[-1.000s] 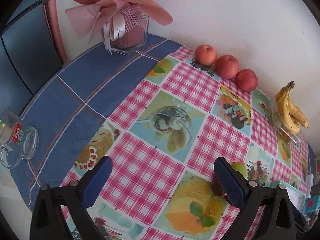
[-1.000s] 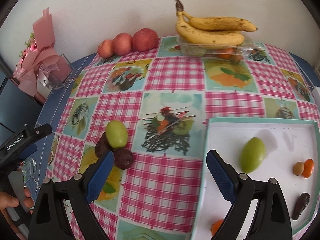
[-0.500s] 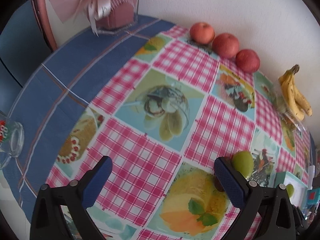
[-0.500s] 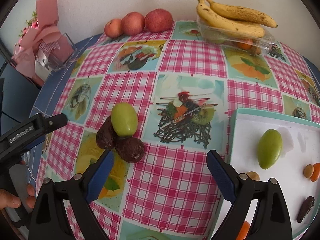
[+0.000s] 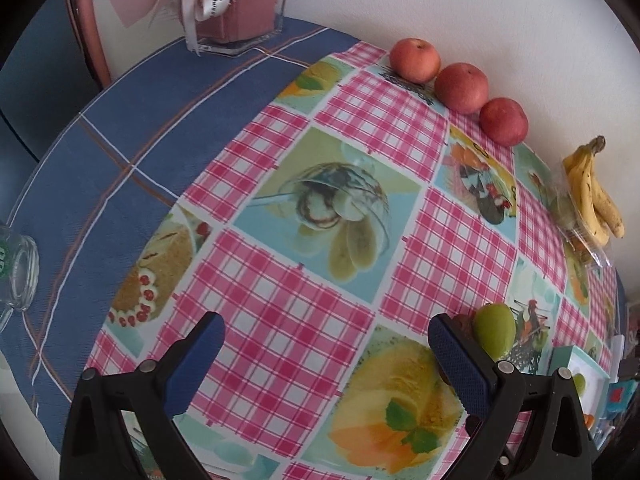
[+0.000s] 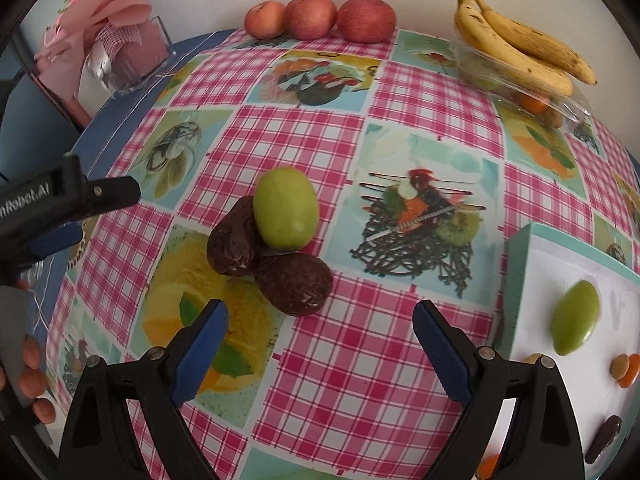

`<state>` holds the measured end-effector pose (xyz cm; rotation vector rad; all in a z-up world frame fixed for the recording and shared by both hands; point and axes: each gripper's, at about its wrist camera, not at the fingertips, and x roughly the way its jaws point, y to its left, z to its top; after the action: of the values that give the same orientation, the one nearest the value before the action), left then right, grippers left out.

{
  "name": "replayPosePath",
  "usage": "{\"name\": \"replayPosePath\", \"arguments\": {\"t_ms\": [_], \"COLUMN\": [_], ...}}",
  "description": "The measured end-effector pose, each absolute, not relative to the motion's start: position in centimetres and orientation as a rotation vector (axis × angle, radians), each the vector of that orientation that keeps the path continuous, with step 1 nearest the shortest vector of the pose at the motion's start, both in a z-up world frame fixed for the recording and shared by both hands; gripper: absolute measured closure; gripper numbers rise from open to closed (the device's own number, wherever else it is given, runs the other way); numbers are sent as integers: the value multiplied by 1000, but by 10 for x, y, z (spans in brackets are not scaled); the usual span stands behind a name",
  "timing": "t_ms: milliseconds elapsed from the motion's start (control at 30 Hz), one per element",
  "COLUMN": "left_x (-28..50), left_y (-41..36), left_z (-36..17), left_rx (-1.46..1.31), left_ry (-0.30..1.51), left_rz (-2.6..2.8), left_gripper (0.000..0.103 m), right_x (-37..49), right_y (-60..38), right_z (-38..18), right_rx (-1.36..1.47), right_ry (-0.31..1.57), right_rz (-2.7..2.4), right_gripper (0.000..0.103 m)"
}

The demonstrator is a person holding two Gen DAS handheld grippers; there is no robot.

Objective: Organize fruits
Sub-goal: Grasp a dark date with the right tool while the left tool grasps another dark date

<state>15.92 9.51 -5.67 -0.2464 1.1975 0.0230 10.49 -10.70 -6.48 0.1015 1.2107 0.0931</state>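
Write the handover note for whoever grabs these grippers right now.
Left gripper: open, empty, over the tablecloth.
Right gripper: open, empty, just short of the fruit pile.
Pile: one green fruit leaning on two dark brown fruits, loose on the tablecloth.
Tray at right: already holds another green fruit and several small pieces.
Back edge: three apples; bananas on a clear box.
Left to do: likely move the pile to the tray.

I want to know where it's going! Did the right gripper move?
Yes. The right gripper moved closer to the green fruit and left, away from the tray.
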Motion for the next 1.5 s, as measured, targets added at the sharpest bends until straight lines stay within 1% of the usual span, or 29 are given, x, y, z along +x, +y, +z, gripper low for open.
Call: {"name": "replayPosePath", "arguments": {"t_ms": [100,233,300,333,400,667,933,1267,1367,1433,1500], "left_x": [160,161,162,162,164,164,163,163,161,160,158], "left_y": [97,92,89,88,85,82,77,55,41,30,21], "left_z": [-57,-58,-58,-57,-57,-55,-56,-61,-61,-61,-62], "left_rx": [-258,-252,-250,-248,-245,-236,-239,-255,-243,-237,-238], "left_ry": [1200,1200,1200,1199,1197,1192,1193,1217,1222,1228,1235], "left_rz": [20,1,-8,-12,-18,-32,-52,-139,-176,-216,-255], "left_gripper": [0,0,0,0,0,0,0,2,7,14,18], "right_x": [105,106,106,106,106,105,104,99,98,96,95], "right_y": [-101,-91,-87,-86,-83,-87,-101,-154,-165,-172,-176], "right_z": [-66,-68,-68,-67,-66,-63,-62,-59,-54,-50,-48], "right_rx": [90,54,45,39,21,17,59,159,182,194,203], "right_ry": [1197,1179,1169,1164,1155,1138,1135,1138,1125,1114,1107], "right_rz": [105,122,129,133,135,124,120,22,6,0,-10], "right_gripper": [12,22,31,33,43,67,69,69,70,76,78]}}
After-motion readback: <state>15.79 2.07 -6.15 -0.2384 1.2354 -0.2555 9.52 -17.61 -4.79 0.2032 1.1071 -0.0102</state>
